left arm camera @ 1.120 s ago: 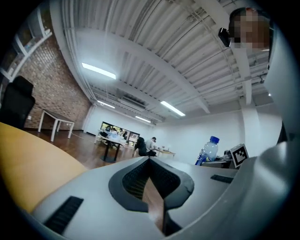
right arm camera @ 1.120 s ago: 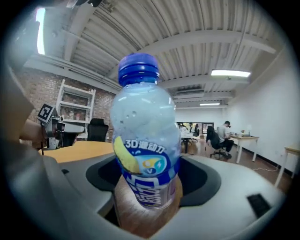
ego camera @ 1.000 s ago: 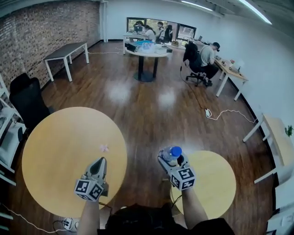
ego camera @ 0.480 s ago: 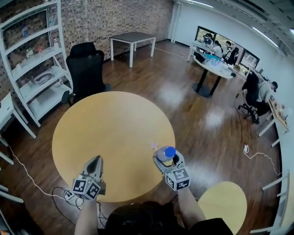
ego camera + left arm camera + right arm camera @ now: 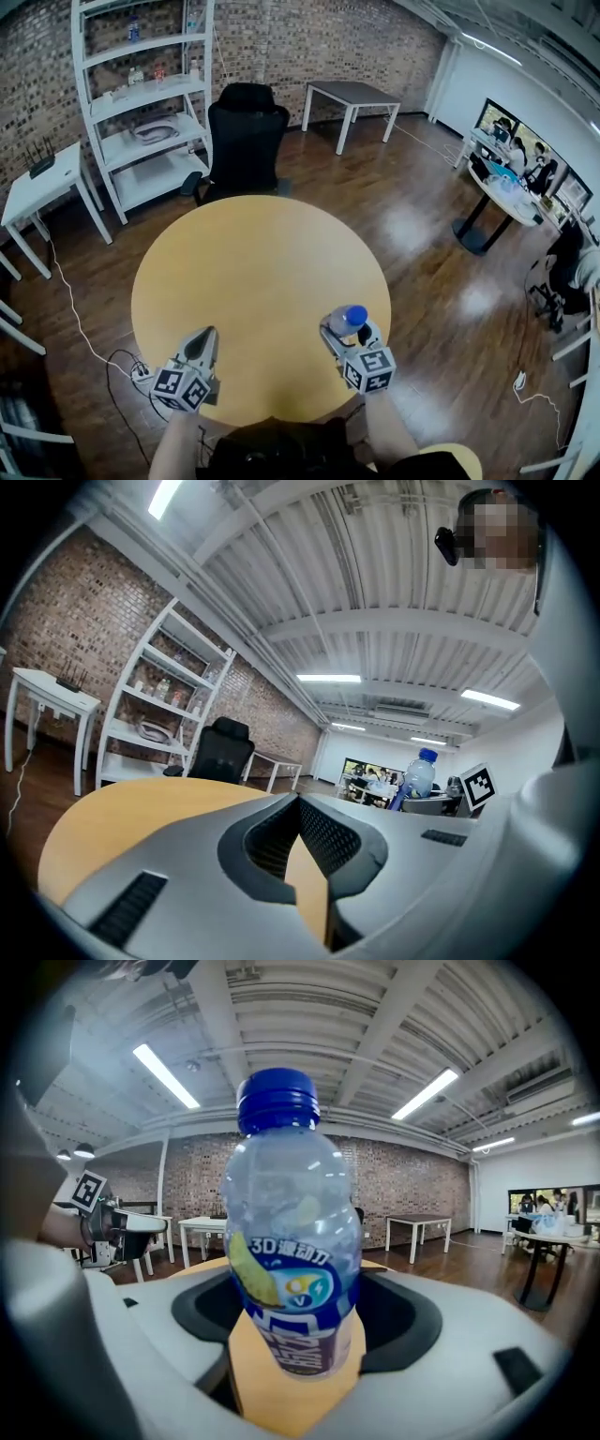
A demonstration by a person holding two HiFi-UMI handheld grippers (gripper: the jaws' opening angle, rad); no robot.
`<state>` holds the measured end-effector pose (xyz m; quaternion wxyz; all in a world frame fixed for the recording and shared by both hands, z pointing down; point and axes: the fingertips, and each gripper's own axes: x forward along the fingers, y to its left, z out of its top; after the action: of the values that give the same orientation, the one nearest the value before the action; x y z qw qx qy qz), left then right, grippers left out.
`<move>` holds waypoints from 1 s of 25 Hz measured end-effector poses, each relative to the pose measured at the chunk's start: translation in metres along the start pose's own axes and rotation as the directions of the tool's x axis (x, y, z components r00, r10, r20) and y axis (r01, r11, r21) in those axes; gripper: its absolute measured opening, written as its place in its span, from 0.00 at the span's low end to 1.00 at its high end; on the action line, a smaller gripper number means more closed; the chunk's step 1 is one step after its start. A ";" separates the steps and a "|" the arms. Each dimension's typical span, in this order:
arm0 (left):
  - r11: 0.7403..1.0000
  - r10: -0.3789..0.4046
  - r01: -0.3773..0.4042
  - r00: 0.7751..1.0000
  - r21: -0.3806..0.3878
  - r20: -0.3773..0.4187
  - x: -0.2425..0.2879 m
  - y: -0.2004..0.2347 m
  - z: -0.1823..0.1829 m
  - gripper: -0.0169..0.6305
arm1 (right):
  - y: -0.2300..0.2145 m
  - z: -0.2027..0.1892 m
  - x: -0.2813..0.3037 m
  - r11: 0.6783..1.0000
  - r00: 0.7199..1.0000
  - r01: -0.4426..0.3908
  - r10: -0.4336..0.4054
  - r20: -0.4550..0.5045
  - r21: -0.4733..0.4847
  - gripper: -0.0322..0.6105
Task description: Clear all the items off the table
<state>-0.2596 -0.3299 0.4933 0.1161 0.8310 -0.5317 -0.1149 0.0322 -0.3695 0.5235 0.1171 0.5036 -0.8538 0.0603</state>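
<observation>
Right tongs [image 5: 345, 331] grip bottle [image 5: 289, 1232] — label [image 5: 286, 1274] reads "3D"

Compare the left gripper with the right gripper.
The left gripper is shut and empty; the right gripper grips an upright blue-capped bottle. The left gripper's jaws meet at the tips; the right gripper's stand wide around the bottle. Both hover over the near edge of the round table.

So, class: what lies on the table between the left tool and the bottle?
Nothing: the head view shows only bare yellow tabletop between the left tool and the bottle.
</observation>
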 end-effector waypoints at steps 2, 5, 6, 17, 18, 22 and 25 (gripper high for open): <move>0.998 0.057 -0.057 0.998 0.000 0.019 -0.001 0.006 0.006 0.03 | 0.001 0.004 0.019 0.998 0.998 -0.056 0.056 -0.006 -0.018 0.63; 0.992 0.121 -0.122 0.992 0.021 0.025 -0.004 0.010 0.009 0.03 | 0.011 0.008 0.049 0.989 0.990 -0.139 0.138 -0.017 -0.048 0.63; 0.990 0.140 -0.140 0.990 0.028 0.021 -0.006 0.011 0.008 0.03 | 0.017 0.008 0.058 0.985 0.986 -0.164 0.164 -0.019 -0.051 0.63; 0.939 0.344 -0.344 0.939 0.028 -0.001 -0.057 0.059 0.011 0.03 | 0.092 -0.028 0.129 0.946 0.943 -0.324 0.319 -0.094 -0.035 0.63; 0.934 0.357 -0.357 0.934 0.018 -0.005 -0.062 0.065 0.009 0.03 | 0.097 -0.031 0.133 0.943 0.940 -0.332 0.327 -0.100 -0.038 0.63; 0.913 0.407 -0.408 0.913 -0.024 -0.039 -0.074 0.079 -0.008 0.03 | 0.113 -0.049 0.149 0.931 0.925 -0.363 0.355 -0.137 -0.043 0.63; 0.902 0.423 -0.428 0.902 -0.057 -0.085 -0.079 0.078 -0.029 0.03 | 0.117 -0.071 0.151 0.928 0.911 -0.373 0.361 -0.197 -0.024 0.63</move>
<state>-0.3496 -0.2880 0.5506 0.1879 0.6935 -0.6913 -0.0769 -0.1303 -0.4251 0.6332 0.1992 0.3224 -0.9197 0.1027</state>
